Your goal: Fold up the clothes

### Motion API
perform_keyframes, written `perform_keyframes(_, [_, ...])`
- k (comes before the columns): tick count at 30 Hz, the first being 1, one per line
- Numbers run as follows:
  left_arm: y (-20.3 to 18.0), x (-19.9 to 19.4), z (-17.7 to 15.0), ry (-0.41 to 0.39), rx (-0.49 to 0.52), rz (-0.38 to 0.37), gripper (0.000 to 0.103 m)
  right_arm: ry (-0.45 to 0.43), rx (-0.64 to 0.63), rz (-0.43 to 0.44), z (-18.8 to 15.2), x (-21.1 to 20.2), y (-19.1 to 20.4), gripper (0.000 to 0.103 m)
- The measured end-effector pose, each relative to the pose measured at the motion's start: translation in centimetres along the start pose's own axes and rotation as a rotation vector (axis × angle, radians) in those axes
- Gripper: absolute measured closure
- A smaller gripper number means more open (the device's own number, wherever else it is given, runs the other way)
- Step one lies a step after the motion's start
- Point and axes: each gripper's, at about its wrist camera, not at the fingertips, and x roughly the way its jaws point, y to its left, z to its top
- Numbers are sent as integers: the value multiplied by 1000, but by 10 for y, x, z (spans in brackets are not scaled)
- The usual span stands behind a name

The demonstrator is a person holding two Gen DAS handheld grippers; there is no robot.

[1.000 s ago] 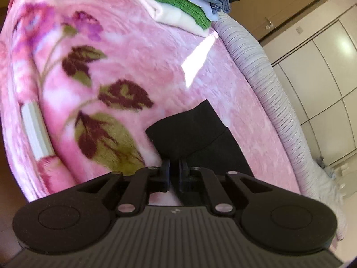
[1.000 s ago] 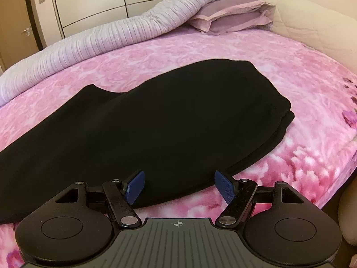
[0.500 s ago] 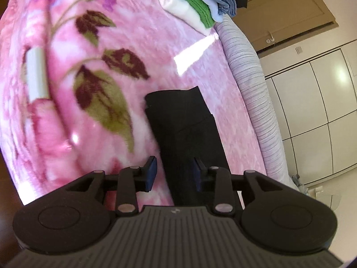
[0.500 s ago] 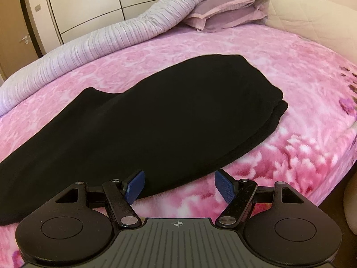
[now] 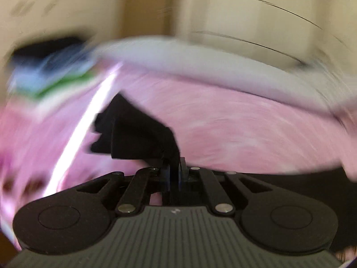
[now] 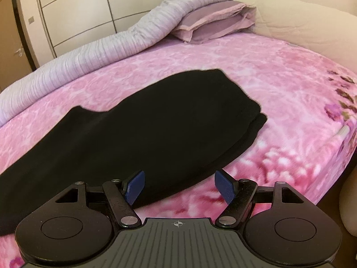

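A black garment (image 6: 156, 116) lies spread on the pink floral bedspread (image 6: 279, 78), folded over at its right end. My right gripper (image 6: 178, 185) is open and empty, its blue pads (image 6: 224, 187) just above the garment's near edge. In the blurred left wrist view, my left gripper (image 5: 175, 174) is shut on the garment's narrow end (image 5: 138, 134) and holds it lifted and bunched above the bed.
A stack of folded clothes (image 5: 49, 78), green, blue and white, sits at the far left of the bed. A rolled striped grey quilt (image 6: 100, 53) runs along the far side, with purple pillows (image 6: 214, 22) at the head. Wardrobe doors stand behind.
My left gripper was shut, opened, then shut again on the garment's end and swung up fast, blurring the view. My right gripper stays open and has drawn back slightly.
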Motion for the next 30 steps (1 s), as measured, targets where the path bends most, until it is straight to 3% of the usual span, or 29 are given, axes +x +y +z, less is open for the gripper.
perform_keyframes(2, [-60, -6, -1, -36, 186, -70, 100, -11, 6, -2, 2, -3, -4, 30])
perform_keyframes(4, [-120, -3, -19, -13, 364, -150, 99, -23, 21, -4, 6, -5, -9, 30])
perform_keyframes(8, [-199, 25, -79, 192, 495, -344, 91, -28, 46, 4, 9, -8, -17, 30])
perform_keyframes(9, [-207, 26, -92, 221, 502, -334, 90, -29, 50, 7, 10, -10, -18, 30])
perform_keyframes(11, [-207, 13, -101, 183, 505, -309, 87, -38, 58, 17, 12, -13, -20, 30])
perform_keyframes(14, [-172, -5, -84, 185, 355, -361, 86, -57, 80, 55, 17, -16, -20, 30])
perform_keyframes(17, [-128, -18, -63, 182, 202, -372, 86, -51, 124, 195, 20, -12, -7, 30])
perform_keyframes(21, [-71, -3, -52, 228, 29, -304, 88, 86, 221, 472, 14, 11, 32, 30])
perform_keyframes(24, [-37, 16, -52, 285, -77, -278, 90, 225, 295, 619, 5, 38, 66, 31])
perform_keyframes(25, [-26, 17, -54, 301, -108, -280, 90, 256, 307, 634, 2, 45, 76, 32])
perform_keyframes(27, [-13, 25, -60, 315, -160, -303, 89, 319, 330, 665, -4, 58, 94, 45])
perform_keyframes(30, [0, 33, -63, 319, -213, -334, 89, 395, 347, 675, -11, 76, 119, 46])
